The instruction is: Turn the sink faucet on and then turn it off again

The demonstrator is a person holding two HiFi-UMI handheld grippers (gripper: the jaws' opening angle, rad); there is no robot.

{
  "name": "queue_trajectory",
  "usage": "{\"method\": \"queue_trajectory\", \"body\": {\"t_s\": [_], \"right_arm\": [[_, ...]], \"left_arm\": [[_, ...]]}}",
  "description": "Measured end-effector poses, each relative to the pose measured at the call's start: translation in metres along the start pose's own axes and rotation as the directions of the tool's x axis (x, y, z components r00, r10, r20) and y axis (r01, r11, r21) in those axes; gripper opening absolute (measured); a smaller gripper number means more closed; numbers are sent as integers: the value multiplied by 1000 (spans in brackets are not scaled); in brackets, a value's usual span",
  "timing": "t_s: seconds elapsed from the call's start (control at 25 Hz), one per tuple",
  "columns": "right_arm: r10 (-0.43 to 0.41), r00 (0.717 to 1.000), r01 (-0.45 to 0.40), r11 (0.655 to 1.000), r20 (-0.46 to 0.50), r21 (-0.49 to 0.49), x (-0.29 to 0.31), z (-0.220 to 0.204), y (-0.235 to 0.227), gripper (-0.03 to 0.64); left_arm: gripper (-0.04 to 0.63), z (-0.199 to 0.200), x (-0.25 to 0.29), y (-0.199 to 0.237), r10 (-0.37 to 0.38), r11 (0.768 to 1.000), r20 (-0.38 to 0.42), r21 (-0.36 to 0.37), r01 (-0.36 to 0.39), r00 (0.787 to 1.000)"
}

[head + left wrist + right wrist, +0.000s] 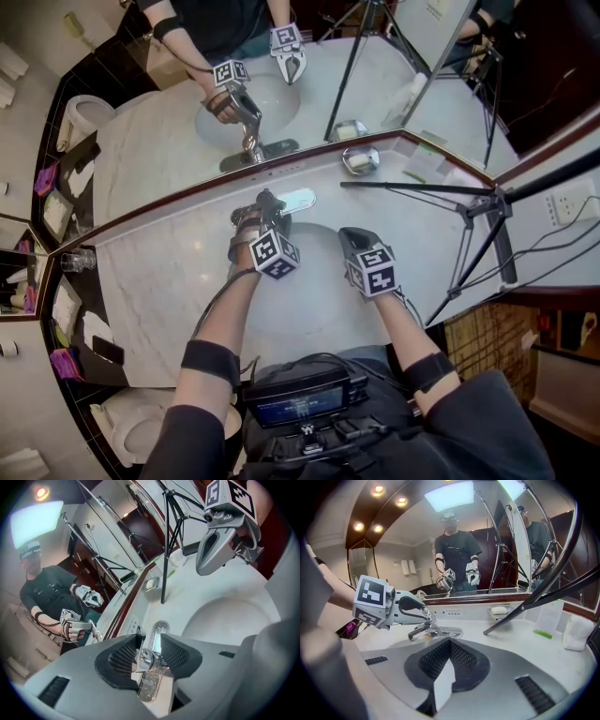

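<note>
Clamping left gripper on the faucet lever behind the basin; right gripper closed, empty, above the basin. Likely trouble: slick chrome slipping free if lifted off-axis.

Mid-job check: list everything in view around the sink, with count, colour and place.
mirror: 1, brown-edged, back wall
counter: 1, pale marble, below mirror
basin: 1, white, in counter
faucet: 1, chrome, behind basin
soap dish: 1, chrome, white soap, counter's back right
tripod: 1, black, right of basin
toilet: 1, white, lower left
left gripper: 1, grey, shut on faucet
right gripper: 1, grey, shut, empty, over basin
</note>
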State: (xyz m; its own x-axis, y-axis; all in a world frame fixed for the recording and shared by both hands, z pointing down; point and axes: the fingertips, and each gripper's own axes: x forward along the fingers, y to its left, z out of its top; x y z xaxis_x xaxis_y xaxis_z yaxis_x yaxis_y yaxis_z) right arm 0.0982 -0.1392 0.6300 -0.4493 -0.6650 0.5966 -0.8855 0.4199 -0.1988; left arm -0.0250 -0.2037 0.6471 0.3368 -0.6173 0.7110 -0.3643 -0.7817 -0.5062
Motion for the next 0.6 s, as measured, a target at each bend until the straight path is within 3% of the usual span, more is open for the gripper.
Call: {"method": "queue_trajectory", "body": {"t_s": [0.36,0.6], "right_arm": [[22,1000,-22,1000,-10,-8,8,-1,9,20],[22,1000,-22,1000,-19,-5,8,-4,11,20]], "left_arm": [[155,2,2,-12,0,1000,5,5,0,1000],[153,4,5,-27,-51,998,-6,32,51,999]]}}
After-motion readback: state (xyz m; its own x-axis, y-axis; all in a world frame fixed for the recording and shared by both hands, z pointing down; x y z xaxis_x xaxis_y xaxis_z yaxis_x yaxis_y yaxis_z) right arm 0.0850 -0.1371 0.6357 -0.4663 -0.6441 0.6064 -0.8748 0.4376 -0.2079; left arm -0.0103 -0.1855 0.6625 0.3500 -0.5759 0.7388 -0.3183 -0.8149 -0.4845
